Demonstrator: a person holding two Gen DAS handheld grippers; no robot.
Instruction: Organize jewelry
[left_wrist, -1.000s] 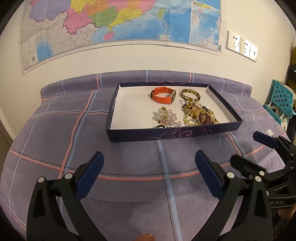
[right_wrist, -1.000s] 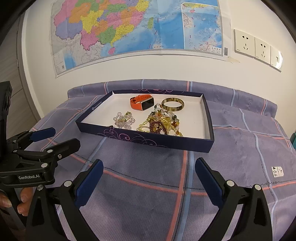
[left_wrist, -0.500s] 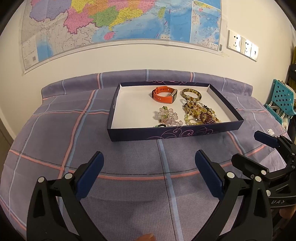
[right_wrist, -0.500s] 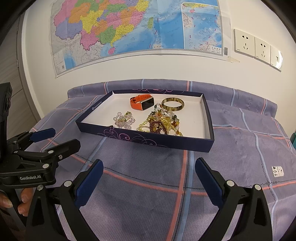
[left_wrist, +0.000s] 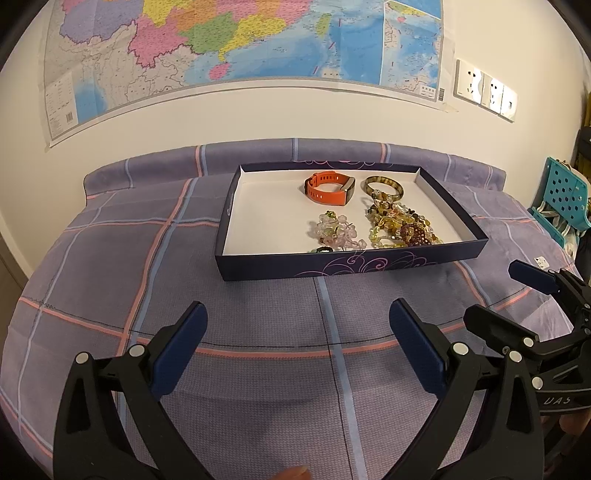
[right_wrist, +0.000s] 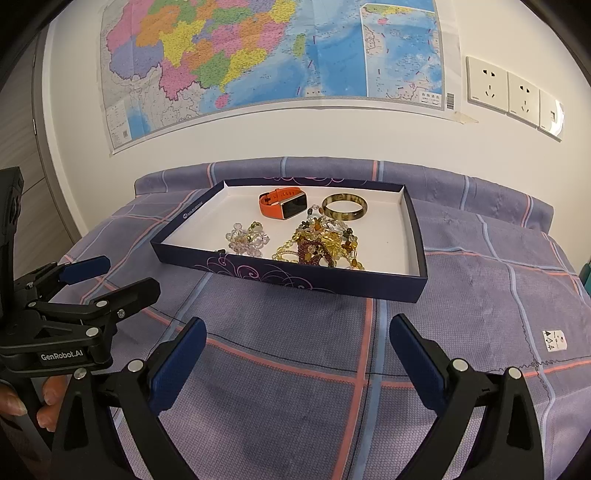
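Observation:
A shallow dark blue box (left_wrist: 347, 263) with a white floor sits on the purple plaid cloth; it also shows in the right wrist view (right_wrist: 295, 278). In it lie an orange smartwatch (left_wrist: 328, 187) (right_wrist: 282, 203), a brown bangle (left_wrist: 382, 183) (right_wrist: 344, 207), a pale pink bead bracelet (left_wrist: 334, 230) (right_wrist: 245, 238) and a tangle of yellow and dark red bead strands (left_wrist: 400, 227) (right_wrist: 323, 243). My left gripper (left_wrist: 297, 332) is open and empty, short of the box. My right gripper (right_wrist: 295, 347) is open and empty, also short of the box. Each gripper shows in the other's view, the right one (left_wrist: 517, 295) and the left one (right_wrist: 99, 280).
The cloth-covered table (left_wrist: 110, 258) ends at a white wall with a map (left_wrist: 221, 48) and sockets (right_wrist: 513, 96). A teal chair (left_wrist: 561, 199) stands at the right. A small white tag (right_wrist: 553, 340) lies on the cloth.
The left wrist view has shifted slightly, so the box sits a touch further right. The right gripper has barely moved. Both stay open.

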